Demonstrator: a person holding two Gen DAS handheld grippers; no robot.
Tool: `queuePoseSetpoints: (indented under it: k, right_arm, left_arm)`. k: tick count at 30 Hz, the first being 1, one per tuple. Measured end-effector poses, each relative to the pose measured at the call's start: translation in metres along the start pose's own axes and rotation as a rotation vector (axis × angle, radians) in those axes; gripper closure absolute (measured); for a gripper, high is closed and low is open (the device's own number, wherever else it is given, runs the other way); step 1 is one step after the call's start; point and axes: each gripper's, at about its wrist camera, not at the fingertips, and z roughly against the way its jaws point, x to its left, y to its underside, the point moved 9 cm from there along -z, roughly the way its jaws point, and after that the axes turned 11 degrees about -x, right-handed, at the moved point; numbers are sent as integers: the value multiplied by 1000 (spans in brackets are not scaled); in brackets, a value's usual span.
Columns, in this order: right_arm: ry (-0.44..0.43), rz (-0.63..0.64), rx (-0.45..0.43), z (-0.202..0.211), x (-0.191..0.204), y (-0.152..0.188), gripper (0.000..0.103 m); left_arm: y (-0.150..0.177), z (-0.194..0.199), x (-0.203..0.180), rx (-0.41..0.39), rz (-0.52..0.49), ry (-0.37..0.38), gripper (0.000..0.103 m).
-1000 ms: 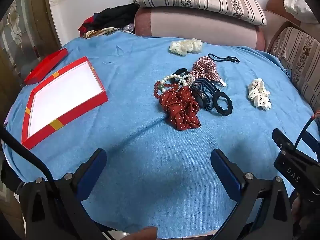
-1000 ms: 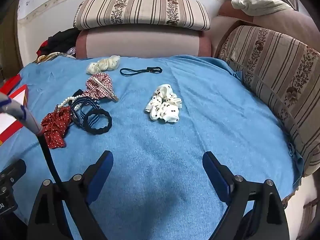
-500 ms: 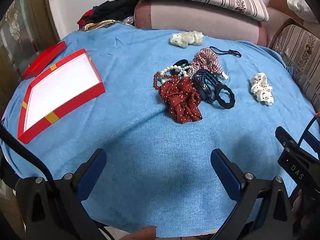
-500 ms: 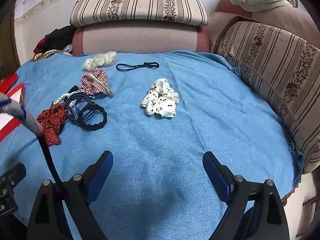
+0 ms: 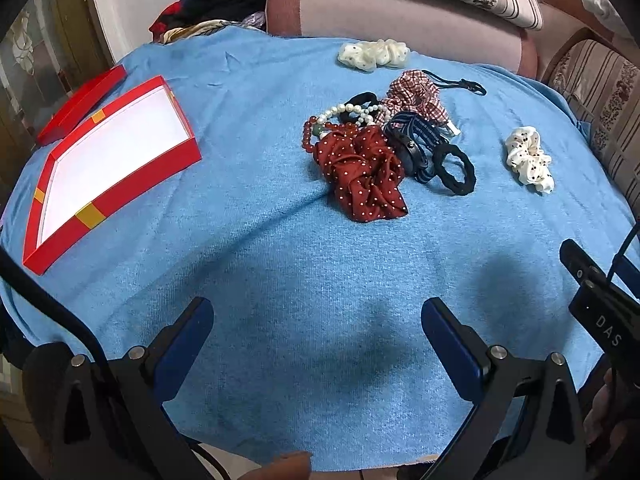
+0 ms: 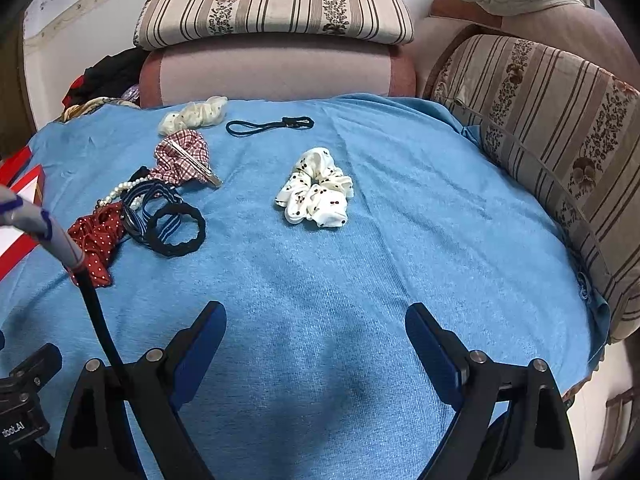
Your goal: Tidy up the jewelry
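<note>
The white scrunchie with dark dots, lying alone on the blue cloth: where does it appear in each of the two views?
Left wrist: the white scrunchie lies at the right, apart from the pile.
Right wrist: it lies near the middle, ahead of the open right gripper.
Shared landmark: the black ring hair tie, to its left in both views.

Bare blue cloth lies open between red box and jewelry pile

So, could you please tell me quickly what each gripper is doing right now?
Left gripper: open, holding nothing.
Right gripper: open, holding nothing.
</note>
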Motion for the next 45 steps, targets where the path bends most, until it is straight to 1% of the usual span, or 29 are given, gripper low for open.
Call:
queuePoseSetpoints:
  k: [6, 10, 15, 18, 23, 25, 27, 31, 34, 40, 43, 45]
  right_arm:
    - [21, -1, 1, 8, -9, -2, 9]
    - [36, -6, -13, 18, -16, -5, 9]
    - [45, -11, -29, 27, -20, -9, 9]
    - [46, -16, -38, 31, -22, -11, 9]
    - [45, -16, -63, 42, -22, -17, 9]
    - [45, -18, -72, 46, -22, -20, 9]
    - [45, -22, -82, 50, -22, -23, 9]
    - [45, -20, -101, 60, -20, -26, 9]
    - [48, -13, -113, 66, -19, -28, 9]
    - [57, -30, -130, 79, -23, -28, 9]
    - [53, -40, -140, 87, -23, -30, 9]
    - [56, -34, -151, 93, -23, -31, 9]
  left_arm:
    - [2, 15, 1, -40, 8, -1, 0]
    - [9, 31, -6, -53, 7, 16, 0]
    - [22, 53, -20, -62, -88, 34, 0]
    - [24, 66, -20, -93, -90, 44, 0]
    - [26, 89, -20, -155, -44, 99, 0]
    - [25, 97, -24, -173, -37, 139, 0]
    - [26, 103, -29, -178, -46, 181, 0]
    - [30, 106, -38, -167, -60, 221, 0]
    - [32, 112, -42, -173, -66, 241, 0]
    - [31, 126, -43, -207, -75, 249, 0]
    - [21, 138, -34, -266, -59, 227, 0]
    - [9, 146, -22, -318, -30, 192, 0]
